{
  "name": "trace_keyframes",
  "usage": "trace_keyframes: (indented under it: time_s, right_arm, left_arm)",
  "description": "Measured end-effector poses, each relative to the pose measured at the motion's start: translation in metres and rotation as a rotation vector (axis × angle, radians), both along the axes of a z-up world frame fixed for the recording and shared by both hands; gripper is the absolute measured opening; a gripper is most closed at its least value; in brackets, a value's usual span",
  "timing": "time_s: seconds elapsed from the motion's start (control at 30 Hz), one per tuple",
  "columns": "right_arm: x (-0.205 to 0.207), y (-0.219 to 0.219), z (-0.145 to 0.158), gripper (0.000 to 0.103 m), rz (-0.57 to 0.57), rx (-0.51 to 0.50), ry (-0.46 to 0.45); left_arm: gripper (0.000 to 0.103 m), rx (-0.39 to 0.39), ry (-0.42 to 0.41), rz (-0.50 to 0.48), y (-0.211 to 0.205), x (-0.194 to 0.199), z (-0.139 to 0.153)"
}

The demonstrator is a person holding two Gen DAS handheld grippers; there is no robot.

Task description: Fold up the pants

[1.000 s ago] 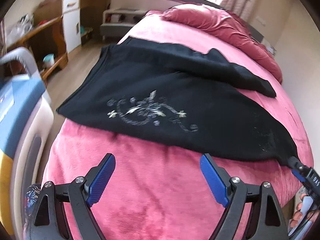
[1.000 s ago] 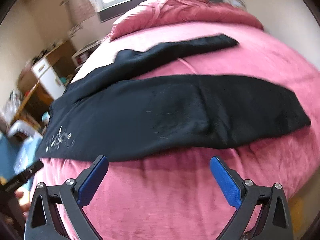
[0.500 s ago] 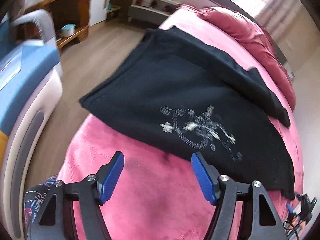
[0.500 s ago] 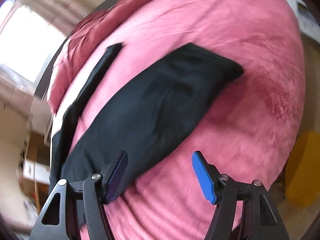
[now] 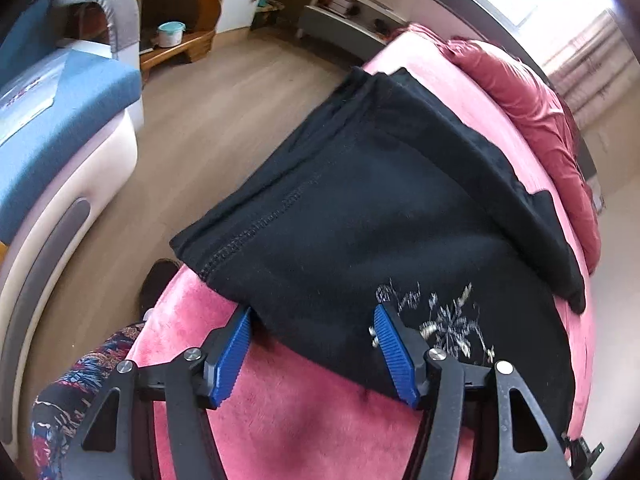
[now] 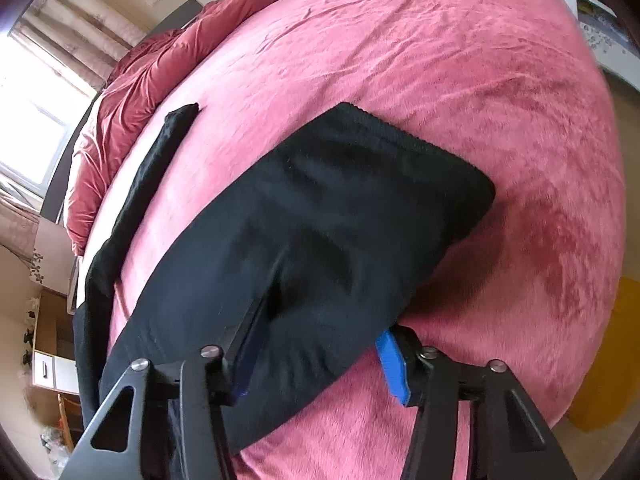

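Black pants (image 5: 380, 200) lie flat on the pink bed (image 5: 280, 420), with a silver embroidered motif (image 5: 444, 316) near the waist. My left gripper (image 5: 312, 312) straddles the near waist corner. Its jaws are closing, with cloth between the blue pads (image 5: 394, 352), and I see no pinch. In the right wrist view the near leg (image 6: 320, 220) ends at its hem (image 6: 420, 148), and the other leg (image 6: 152, 168) lies farther back. My right gripper (image 6: 320, 328) straddles the near leg's front edge, its jaws closing around bunched cloth. That cloth partly hides both of its pads.
A rumpled red quilt (image 5: 532, 96) lies at the head of the bed. Left of the bed are wood floor (image 5: 200, 120), a blue-cushioned seat (image 5: 48, 112), a wooden shelf holding a teal pot (image 5: 171, 34) and a patterned sleeve (image 5: 80, 380). A yellow object (image 6: 612, 360) stands beyond the bed's right edge.
Both grippers rolled, dropped toward the bed and reached the pants' near edge. Their jaws narrowed, and cloth now lies between the pads where there was only bare blanket.
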State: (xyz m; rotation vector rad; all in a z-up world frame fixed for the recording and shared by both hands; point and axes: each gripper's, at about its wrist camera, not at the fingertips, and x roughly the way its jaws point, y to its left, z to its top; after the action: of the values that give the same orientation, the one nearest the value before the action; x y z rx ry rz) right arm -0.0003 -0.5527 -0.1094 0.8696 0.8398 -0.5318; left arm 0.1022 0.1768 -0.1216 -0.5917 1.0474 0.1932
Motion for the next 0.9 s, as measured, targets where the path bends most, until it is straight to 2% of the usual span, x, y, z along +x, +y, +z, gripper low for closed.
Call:
trace_keyframes:
  time_s: [0.03,0.1,0.13,0.2,0.23,0.43,0.73,0.9]
  right_arm:
    - [0.002,-0.001,0.0,0.046,0.005,-0.009,0.006]
    - [0.007,-0.002,0.0,0.038,0.016,-0.034,0.02]
    - [0.006,-0.002,0.001,0.031,0.019,-0.041,0.024]
    - [0.011,-0.005,0.003,0.022,0.025,-0.052,0.025]
    - [0.012,-0.005,0.005,0.017,0.029,-0.059,0.025]
    - [0.013,-0.007,0.034,0.014,0.085,-0.142,0.015]
    - [-0.008,-0.004,0.084,0.012,0.162,-0.235,-0.038]
    - [-0.018,-0.01,0.095,0.012,0.187,-0.252,-0.042]
  left_arm:
    - [0.054,0.008,-0.001,0.004,0.0,0.001,0.0]
    - [0.034,0.029,-0.004,0.008,0.001,0.003,0.001]
    - [0.03,0.041,-0.009,0.008,0.002,0.004,0.002]
    - [0.012,0.049,-0.016,0.011,0.005,0.004,0.005]
    - [0.01,0.051,-0.021,0.01,0.006,0.003,0.007]
    - [0.006,0.091,-0.091,-0.026,-0.001,-0.009,0.035]
    - [0.006,0.057,-0.201,-0.055,0.002,-0.05,0.081]
    - [0.006,0.027,-0.206,-0.049,0.009,-0.074,0.096]
